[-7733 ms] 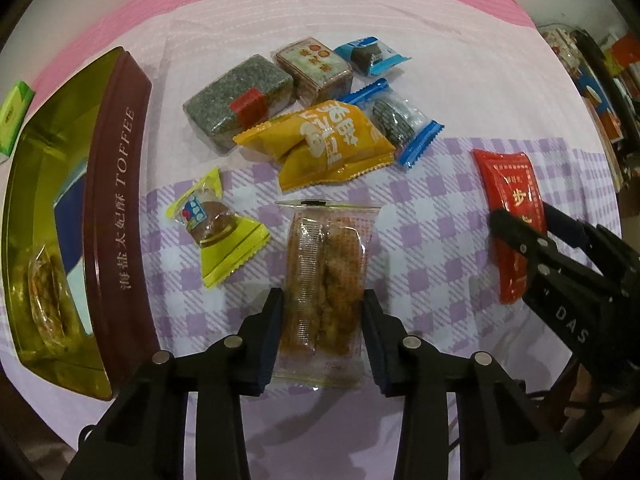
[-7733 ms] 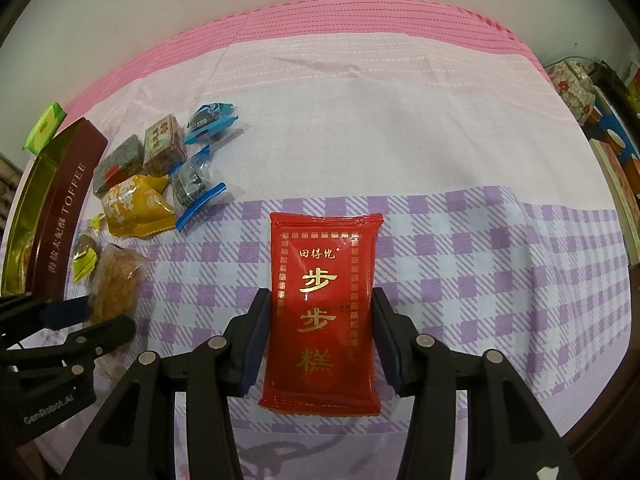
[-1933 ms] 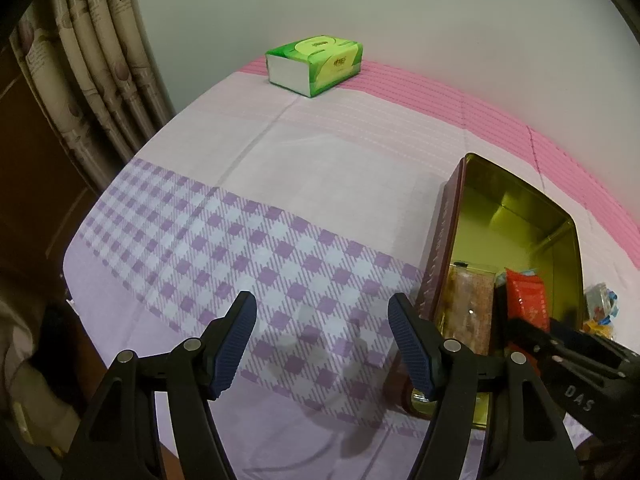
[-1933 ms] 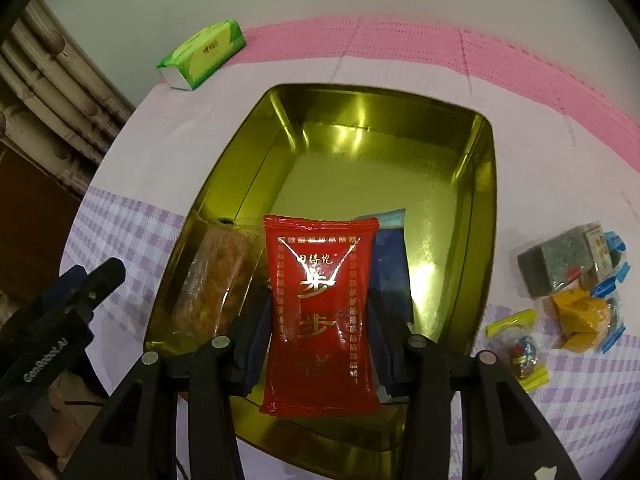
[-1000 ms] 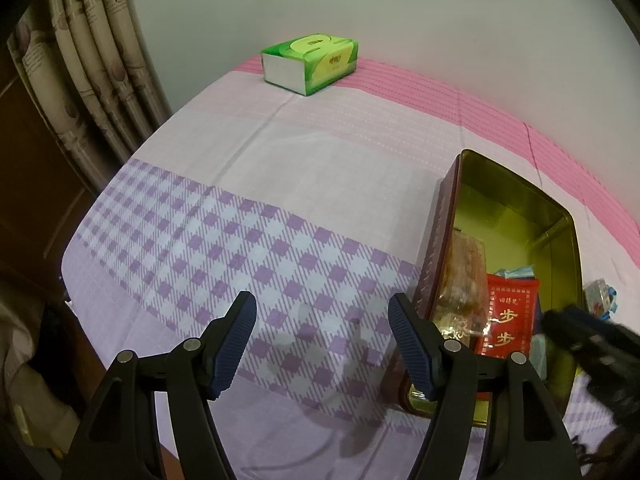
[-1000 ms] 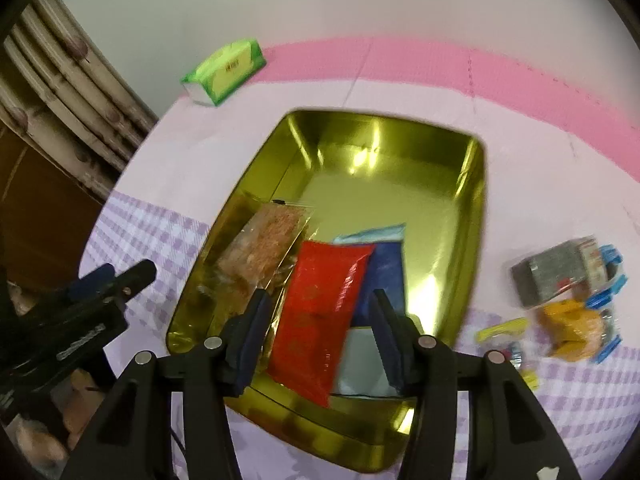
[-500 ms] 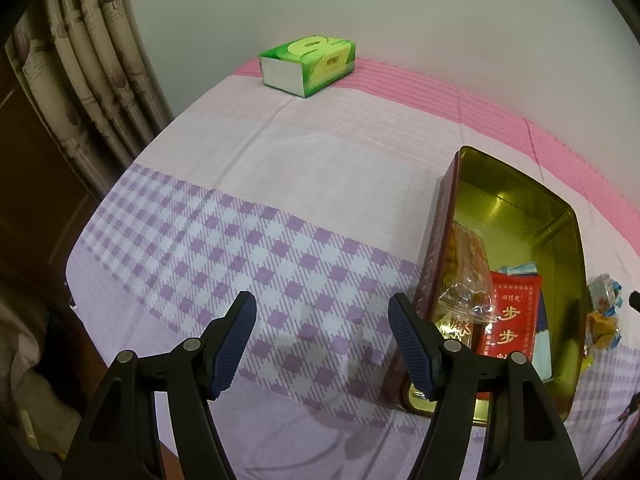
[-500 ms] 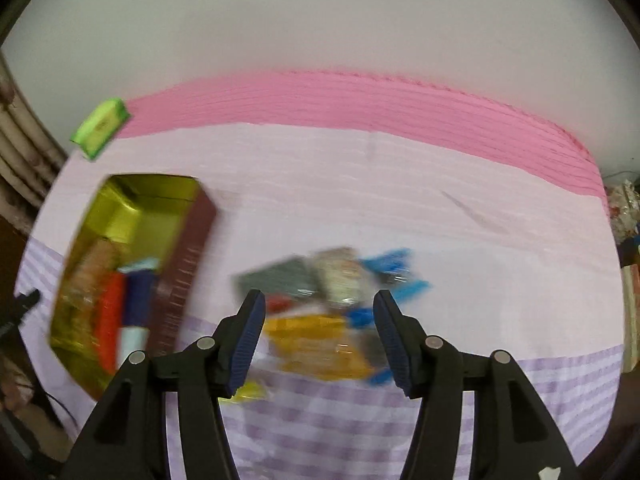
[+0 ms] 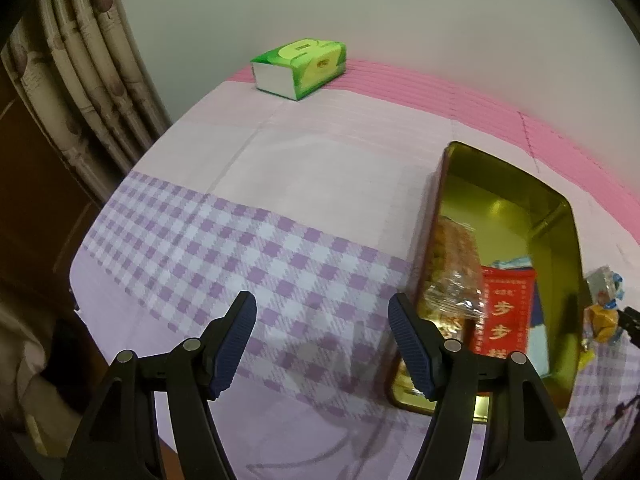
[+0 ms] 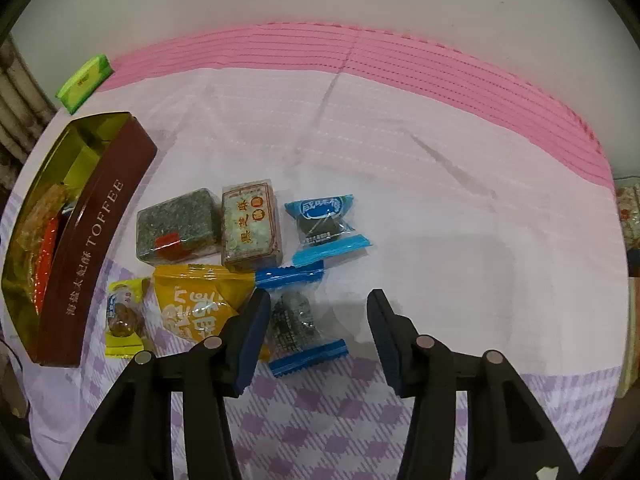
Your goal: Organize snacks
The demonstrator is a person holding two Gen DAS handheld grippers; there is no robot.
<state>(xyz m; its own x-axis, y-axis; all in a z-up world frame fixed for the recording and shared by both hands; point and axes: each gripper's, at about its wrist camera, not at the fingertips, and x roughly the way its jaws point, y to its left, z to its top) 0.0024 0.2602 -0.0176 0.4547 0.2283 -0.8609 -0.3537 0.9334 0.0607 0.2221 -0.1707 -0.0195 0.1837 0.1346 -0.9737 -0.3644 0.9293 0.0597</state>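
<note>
Gold-lined toffee tin [image 9: 558, 216] holds the red packet [image 9: 502, 316], lengthwise, beside a clear cracker pack [image 9: 452, 272]; my left gripper [image 9: 322, 322] gapes empty. Right view: my right gripper [image 10: 318, 320] spread over a blue-ended candy [image 10: 298, 316], long axis pointing away.

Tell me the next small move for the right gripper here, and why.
Probably ease the right gripper down and slightly left onto the blue-edged dark snack, then close. Its jaws are open and empty, that packet lies partly between them on the cloth, and the red packet already lies in the toffee tin. Five other snacks also wait outside.
</note>
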